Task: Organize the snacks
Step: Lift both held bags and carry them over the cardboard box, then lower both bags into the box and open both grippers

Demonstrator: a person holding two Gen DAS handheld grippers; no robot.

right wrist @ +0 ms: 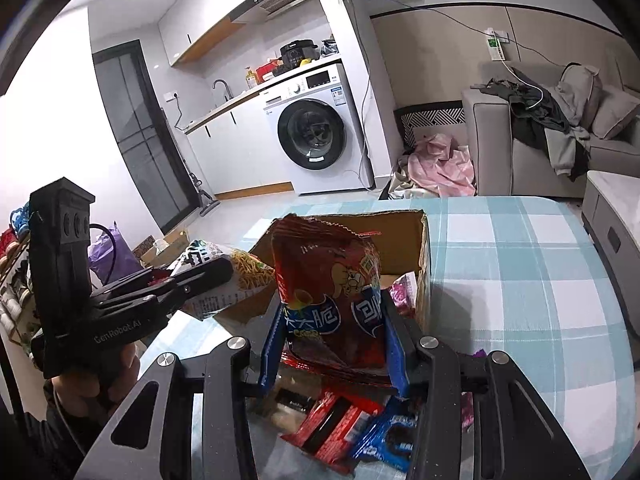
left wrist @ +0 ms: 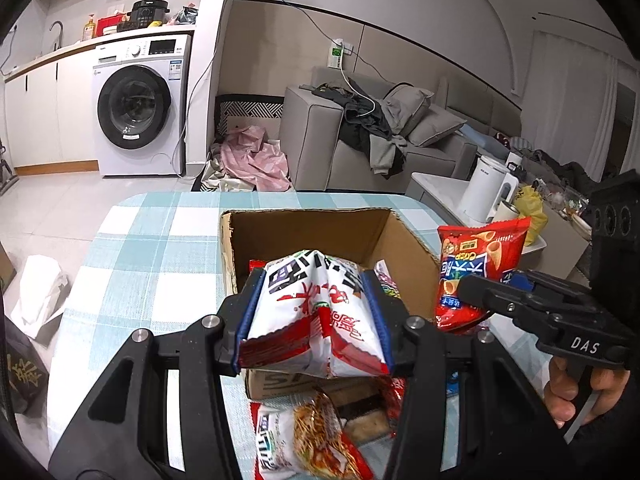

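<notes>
My left gripper (left wrist: 314, 320) is shut on a white and red snack bag (left wrist: 316, 320) and holds it above the near edge of an open cardboard box (left wrist: 304, 228). My right gripper (right wrist: 332, 340) is shut on a red chip bag (right wrist: 332, 292), held upright just before the same box (right wrist: 404, 240). The red chip bag also shows in the left wrist view (left wrist: 476, 264), to the right of the box. The white bag also shows in the right wrist view (right wrist: 236, 284), to the left. Some snacks lie inside the box.
The box stands on a table with a blue checked cloth (left wrist: 160, 248). Loose snack packs lie on the cloth in front of the box: a noodle-snack bag (left wrist: 308, 440), red packs (right wrist: 336, 428) and a blue pack (right wrist: 388, 440). A sofa (left wrist: 320, 140) and washing machine (left wrist: 140, 108) stand beyond.
</notes>
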